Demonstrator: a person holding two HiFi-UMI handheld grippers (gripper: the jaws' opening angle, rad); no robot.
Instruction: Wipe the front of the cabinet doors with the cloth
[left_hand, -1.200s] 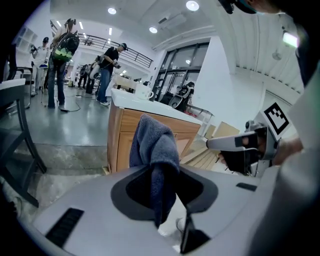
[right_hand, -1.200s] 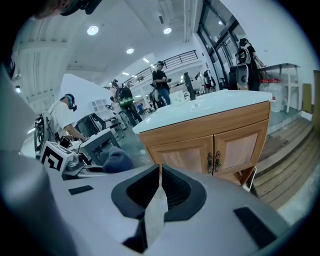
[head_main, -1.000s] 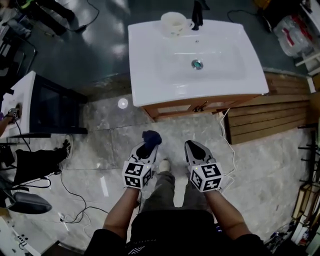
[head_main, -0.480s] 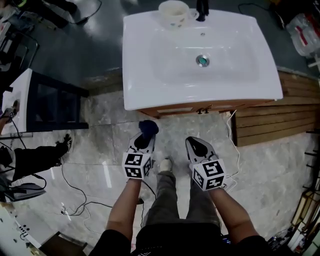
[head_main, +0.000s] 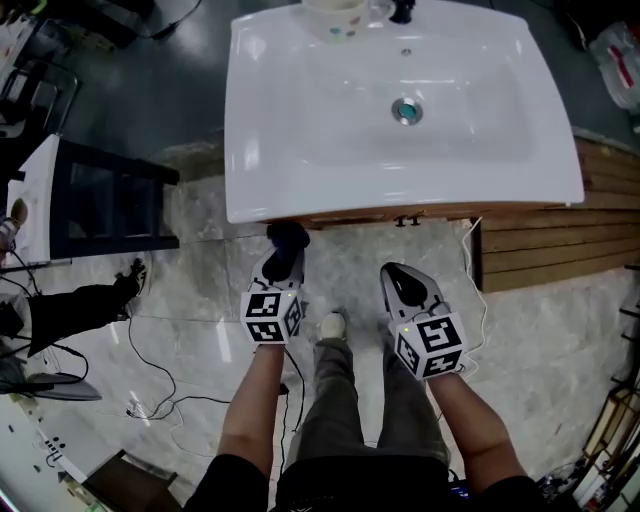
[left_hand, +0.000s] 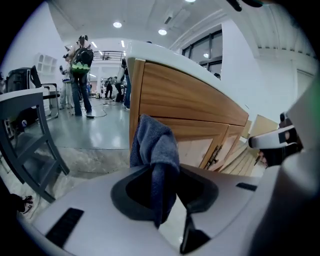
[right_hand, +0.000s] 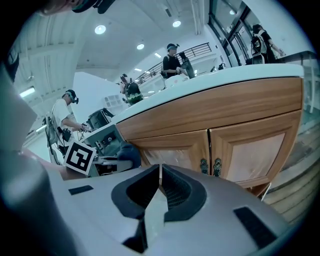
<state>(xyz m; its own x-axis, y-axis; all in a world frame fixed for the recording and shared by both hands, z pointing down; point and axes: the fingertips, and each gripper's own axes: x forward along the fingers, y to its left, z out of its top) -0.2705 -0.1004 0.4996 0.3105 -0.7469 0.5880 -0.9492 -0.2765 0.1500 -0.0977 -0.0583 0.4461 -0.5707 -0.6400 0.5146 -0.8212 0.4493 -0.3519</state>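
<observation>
Closing in for the first wipe: the left tool (head_main: 283, 265) pinches a blue cloth (left_hand: 155, 145), held up near the wooden cabinet doors (right_hand: 250, 150) under the white basin (head_main: 300, 150); whether cloth and wood touch cannot be told. The right tool (right_hand: 160, 172), jaws pressed together on nothing, hangs alongside. The next move probably calls for pressing the cloth flat to the left door and sweeping across. In the head view the basin's overhang hides the doors; only the gripper views show their panels and paired handles (right_hand: 209, 166).
</observation>
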